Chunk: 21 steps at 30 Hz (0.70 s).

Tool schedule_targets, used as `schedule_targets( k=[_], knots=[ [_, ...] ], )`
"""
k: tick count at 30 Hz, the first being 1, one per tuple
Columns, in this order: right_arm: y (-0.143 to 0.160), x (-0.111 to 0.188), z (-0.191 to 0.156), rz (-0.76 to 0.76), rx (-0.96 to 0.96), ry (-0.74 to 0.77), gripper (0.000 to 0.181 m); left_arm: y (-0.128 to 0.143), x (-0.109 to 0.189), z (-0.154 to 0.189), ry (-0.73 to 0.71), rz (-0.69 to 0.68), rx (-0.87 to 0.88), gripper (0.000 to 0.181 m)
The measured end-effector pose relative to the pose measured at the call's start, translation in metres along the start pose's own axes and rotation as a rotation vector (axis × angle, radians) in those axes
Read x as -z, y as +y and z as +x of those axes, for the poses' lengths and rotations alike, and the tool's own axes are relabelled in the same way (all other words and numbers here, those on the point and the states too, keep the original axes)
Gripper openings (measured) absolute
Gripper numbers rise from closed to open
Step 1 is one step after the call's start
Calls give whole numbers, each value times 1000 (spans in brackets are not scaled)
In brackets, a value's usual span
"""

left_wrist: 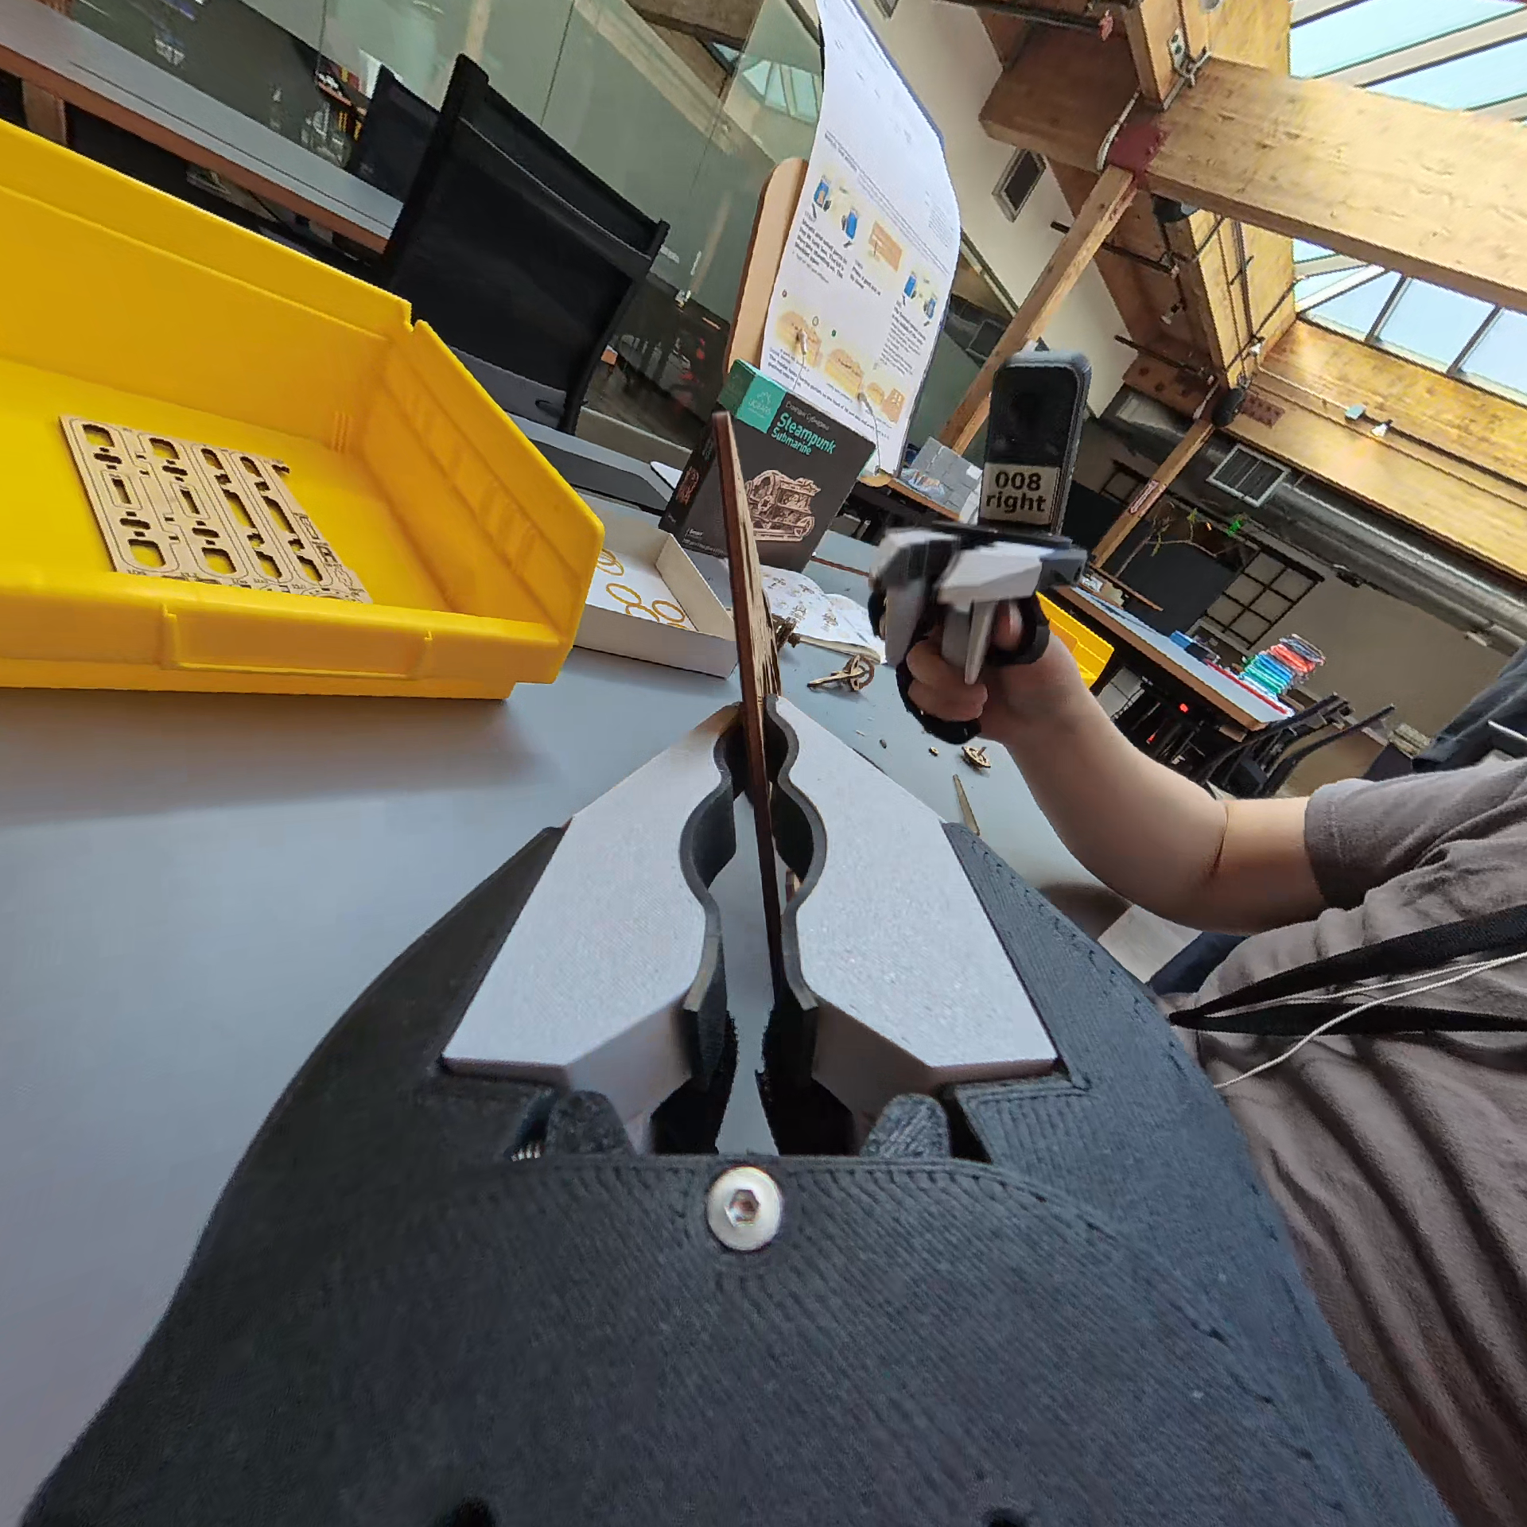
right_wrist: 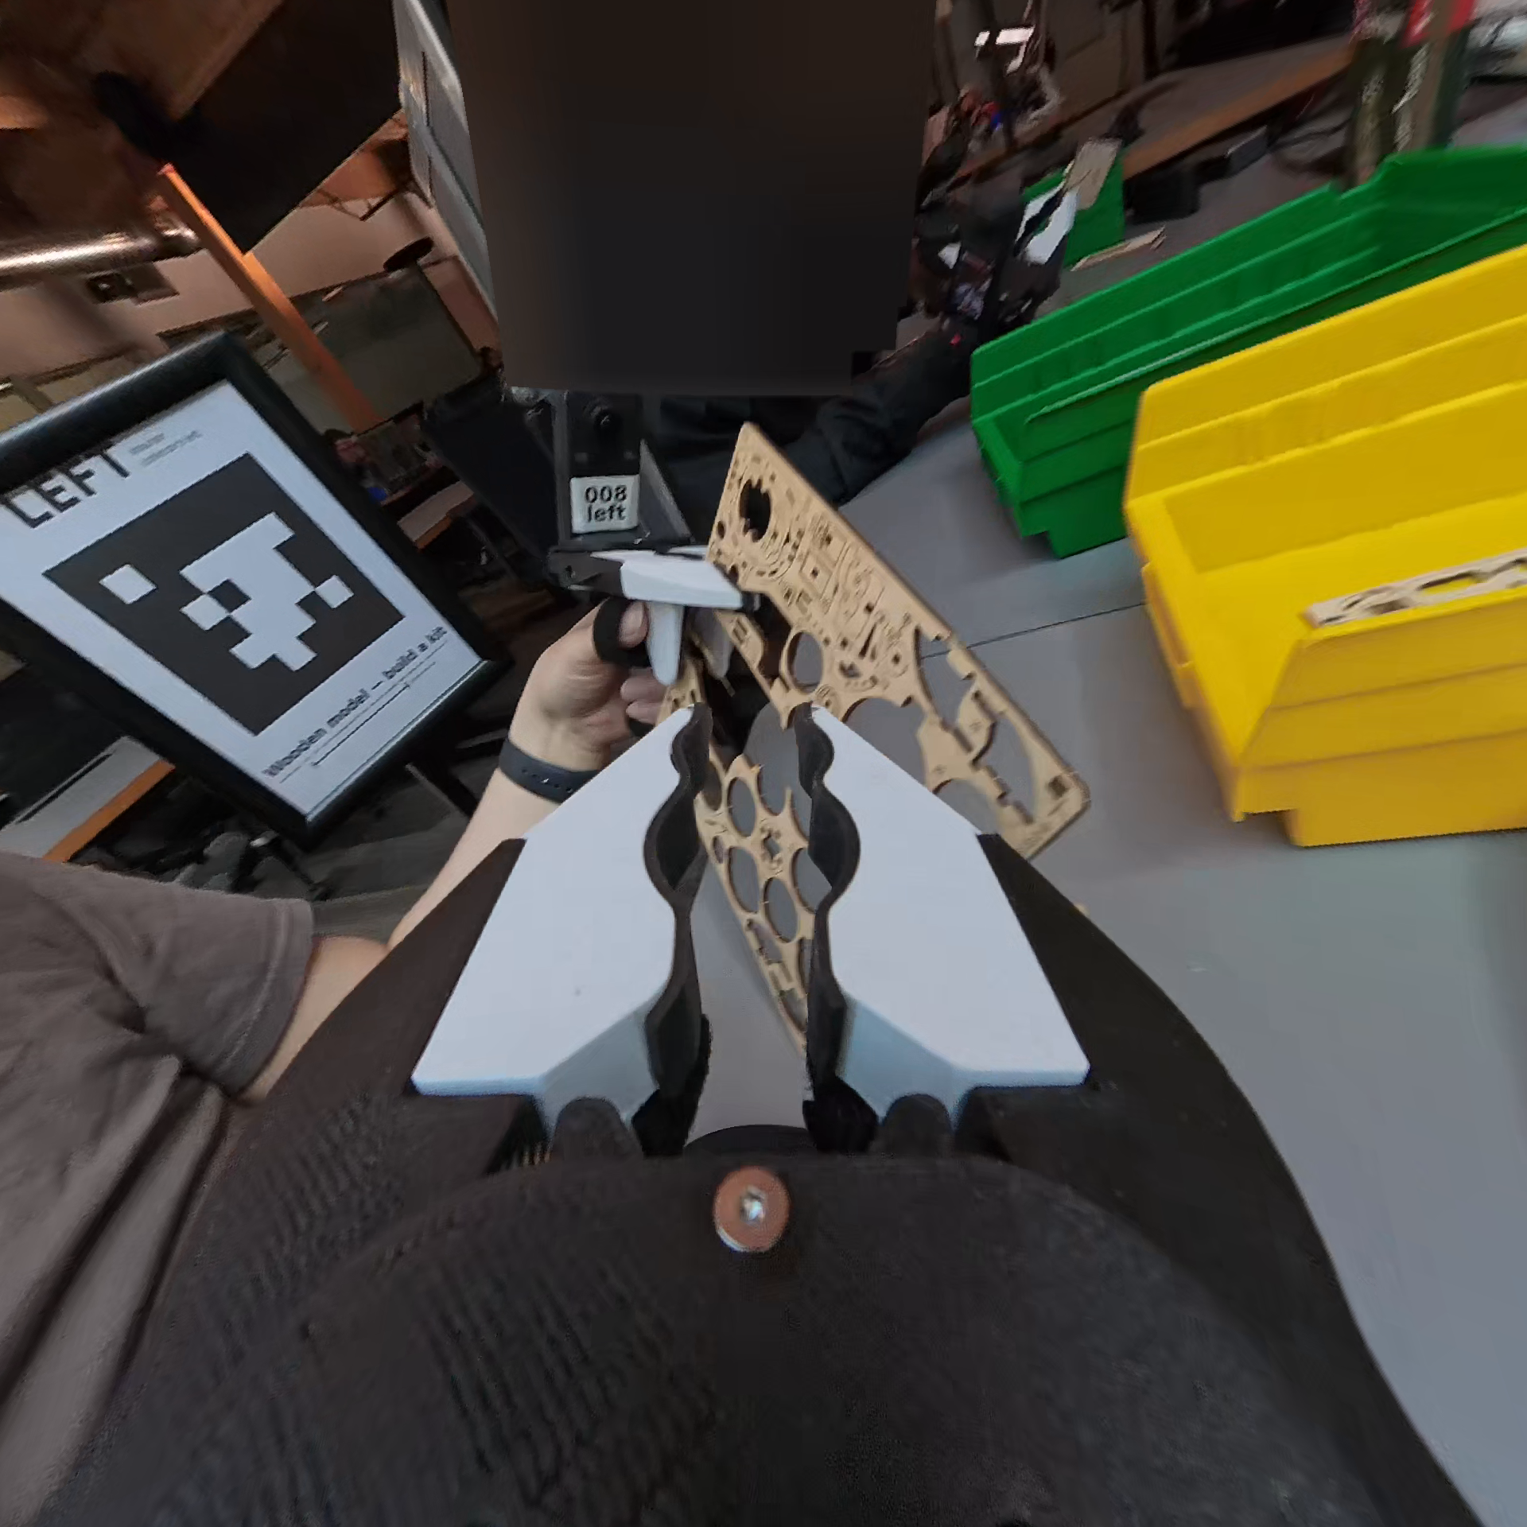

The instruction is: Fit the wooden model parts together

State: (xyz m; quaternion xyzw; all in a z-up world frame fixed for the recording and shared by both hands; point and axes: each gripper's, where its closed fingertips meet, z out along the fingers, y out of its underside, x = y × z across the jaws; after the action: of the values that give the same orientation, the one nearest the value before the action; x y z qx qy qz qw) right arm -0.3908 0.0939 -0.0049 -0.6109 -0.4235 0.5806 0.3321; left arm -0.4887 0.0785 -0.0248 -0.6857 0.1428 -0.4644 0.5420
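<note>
My left gripper [left_wrist: 756, 719] is shut on a thin wooden parts sheet [left_wrist: 748, 570], which stands edge-on and upright between its pads. In the right wrist view the same sheet [right_wrist: 892, 661] shows flat-on, light brown with many cut-out holes, and the left gripper [right_wrist: 735, 599] clamps its upper left edge above the grey table [right_wrist: 1239, 991]. My right gripper [right_wrist: 752, 727] is open, and its pads [right_wrist: 686, 793] stand apart in front of the sheet's lower part without pressing on it. The right gripper also shows in the left wrist view [left_wrist: 888, 578], off to the right of the sheet.
A yellow bin [left_wrist: 289, 330] at the left holds another punched wooden sheet [left_wrist: 198, 512]. Behind it are a white tray with rings [left_wrist: 653, 595], a dark kit box [left_wrist: 777, 487], an instruction sheet [left_wrist: 876, 248] and small wooden pieces [left_wrist: 843, 677]. Green bins [right_wrist: 1198, 330], stacked yellow bins [right_wrist: 1363, 661] and a framed sign [right_wrist: 206, 578] are nearby. About 11 cm separates my left fingertips from my right.
</note>
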Motion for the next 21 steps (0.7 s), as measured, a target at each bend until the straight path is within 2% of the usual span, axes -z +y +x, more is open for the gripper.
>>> schedule_targets(
  k=[2,3,6,8,10,12,14,16,17,18,19,21],
  knots=[
    [22,-19,-6,-91,-81,-26,25,-3,-3,7,25,29,-2,0],
    [29,-26,0,-107,-87,15,28,-4,-5,9,31,41,-4,0],
    [33,-34,18,-74,-16,141,31,-3,-8,15,44,67,-12,0],
    [28,-35,20,-23,34,162,30,-3,-7,18,59,85,-7,0],
    [25,-39,9,13,-7,67,24,-1,-6,19,70,92,2,0],
    [23,-40,12,36,-79,44,19,-1,-6,20,78,95,-1,0],
    [17,-39,9,71,-132,-21,3,-3,-5,22,88,115,-2,0],
    [21,-40,7,45,-180,-79,2,-5,-4,19,70,132,-4,0],
    [22,-40,6,38,-186,-97,1,-7,-3,13,27,143,-5,12],
    [23,-40,9,33,-183,-88,1,-12,0,6,-25,153,-23,37],
    [24,-39,12,26,-170,-69,0,-18,4,2,-76,164,-66,51],
    [26,-38,14,11,-139,-62,0,-36,9,7,-156,149,-197,61]
  ],
)
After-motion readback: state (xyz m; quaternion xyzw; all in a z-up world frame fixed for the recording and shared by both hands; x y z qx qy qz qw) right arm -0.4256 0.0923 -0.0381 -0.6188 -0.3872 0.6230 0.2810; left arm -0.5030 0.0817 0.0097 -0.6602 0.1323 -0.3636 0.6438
